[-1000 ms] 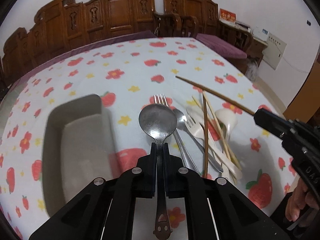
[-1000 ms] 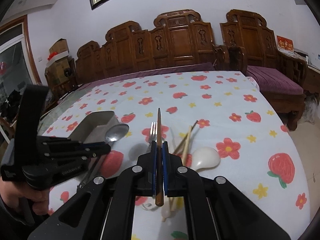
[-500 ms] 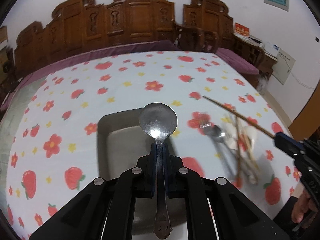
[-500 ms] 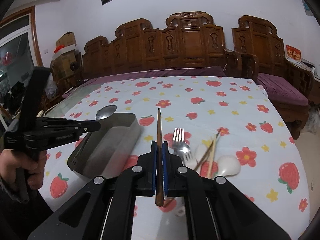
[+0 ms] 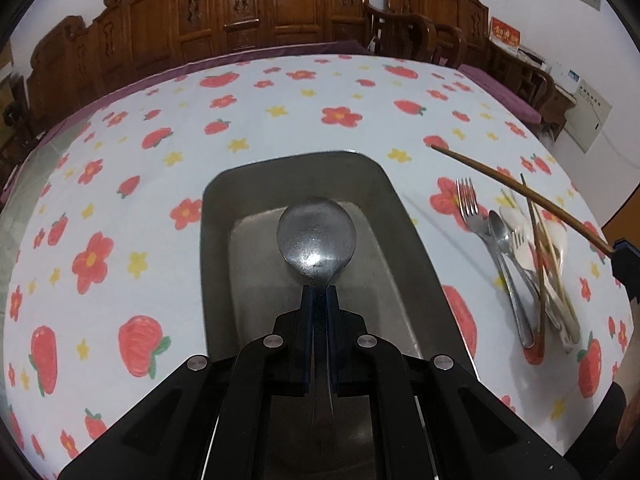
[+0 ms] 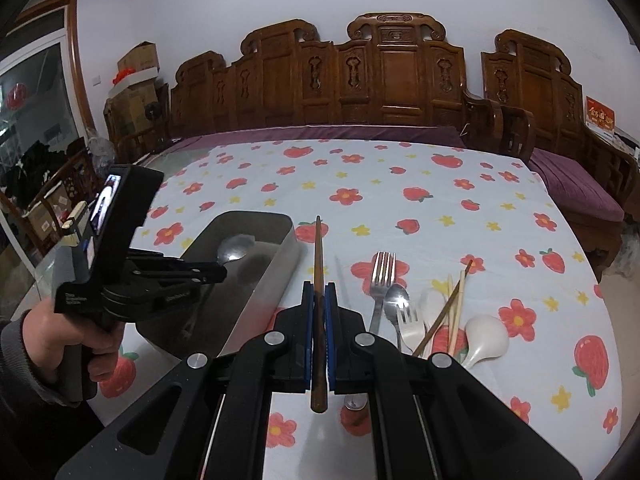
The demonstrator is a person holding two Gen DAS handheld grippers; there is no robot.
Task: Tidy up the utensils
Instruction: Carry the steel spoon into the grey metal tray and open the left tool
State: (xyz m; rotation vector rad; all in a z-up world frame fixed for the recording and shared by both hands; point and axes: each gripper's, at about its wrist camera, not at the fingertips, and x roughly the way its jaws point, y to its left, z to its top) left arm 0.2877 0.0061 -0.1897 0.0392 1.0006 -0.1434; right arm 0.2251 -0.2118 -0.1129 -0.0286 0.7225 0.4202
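Left gripper [image 5: 319, 294] clamped on metal spoon [image 5: 317, 234], bowl over tray [image 5: 404, 216]. Right gripper [image 6: 319, 292] pinching dark chopstick [image 6: 318, 264], right of tray.

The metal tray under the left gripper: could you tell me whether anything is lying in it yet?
Apparently empty. The tray shows a bare floor in both views; the spoon above it is clamped in the left gripper. The near end is hidden.

The spoon [image 5: 316, 236] was dull, speckled metal with one bright glint, above a matt grey metal tray [image 5: 412, 248]. The chopstick [image 6: 319, 276] was dark wood; the tablecloth [image 5: 280, 120] looked smooth printed cloth.
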